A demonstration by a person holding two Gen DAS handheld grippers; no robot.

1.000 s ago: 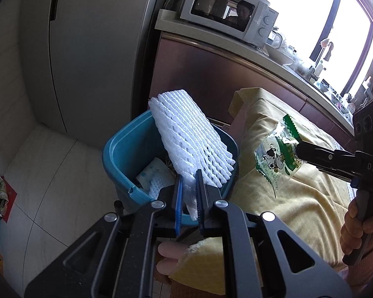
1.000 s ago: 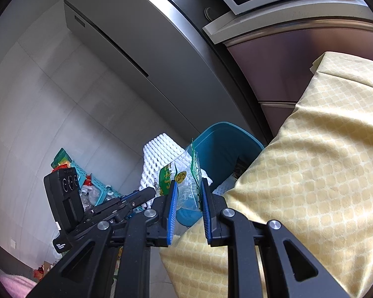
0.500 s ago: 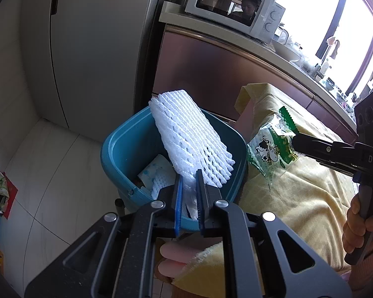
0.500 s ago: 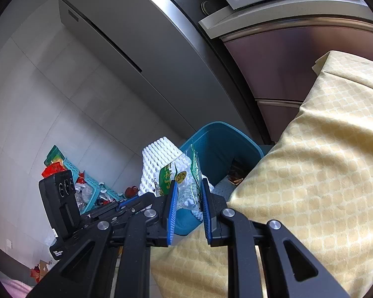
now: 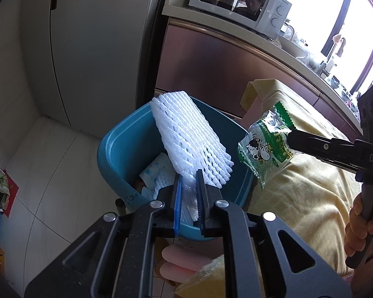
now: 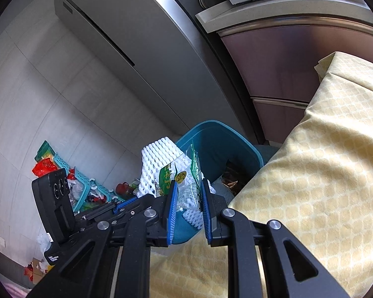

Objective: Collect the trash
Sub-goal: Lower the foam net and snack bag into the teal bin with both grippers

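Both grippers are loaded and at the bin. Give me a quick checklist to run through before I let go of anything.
1. Left gripper clamped on the foam net: ok.
2. Foam net over the blue bin: ok, its upper end leans past the far rim.
3. Right gripper clamped on the snack wrapper: ok.
4. Wrapper over the bin opening: not ok, it hangs at the rim beside the tablecloth.
5. Room in the bin: ok, only some trash at the bottom.
6. Whether the foam net would fall inside: cannot tell.
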